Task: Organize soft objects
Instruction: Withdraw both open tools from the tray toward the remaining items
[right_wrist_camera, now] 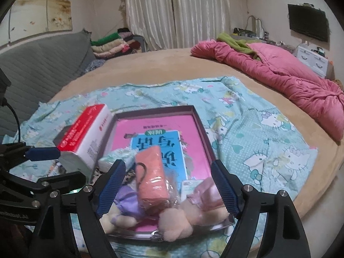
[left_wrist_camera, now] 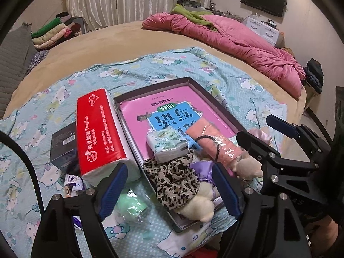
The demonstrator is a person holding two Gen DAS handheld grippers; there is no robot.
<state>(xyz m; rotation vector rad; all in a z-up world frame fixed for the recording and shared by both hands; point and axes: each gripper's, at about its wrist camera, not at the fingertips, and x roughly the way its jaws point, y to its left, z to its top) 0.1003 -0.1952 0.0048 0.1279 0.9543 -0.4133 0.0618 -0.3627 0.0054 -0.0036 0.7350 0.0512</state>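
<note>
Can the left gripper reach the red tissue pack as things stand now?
Probably yes. The left gripper is open and empty, and the red tissue pack lies just beside its left finger, outside the box, with nothing on top.

Printed cotton-like sheet [left_wrist_camera: 193, 68], matt, lightly creased, over a tan, soft-napped bed [left_wrist_camera: 107, 43]. Shallow cardboard tray [left_wrist_camera: 215, 99], dull dark rim, holding a glossy pink book cover [left_wrist_camera: 172, 101]. Red tissue pack [left_wrist_camera: 99, 133] in shiny plastic film. Leopard-print cloth [left_wrist_camera: 174, 182], matt. Pale plush toy [left_wrist_camera: 195, 208], fuzzy. Peach cloth roll [right_wrist_camera: 152, 172] in crinkled clear wrap.
</note>
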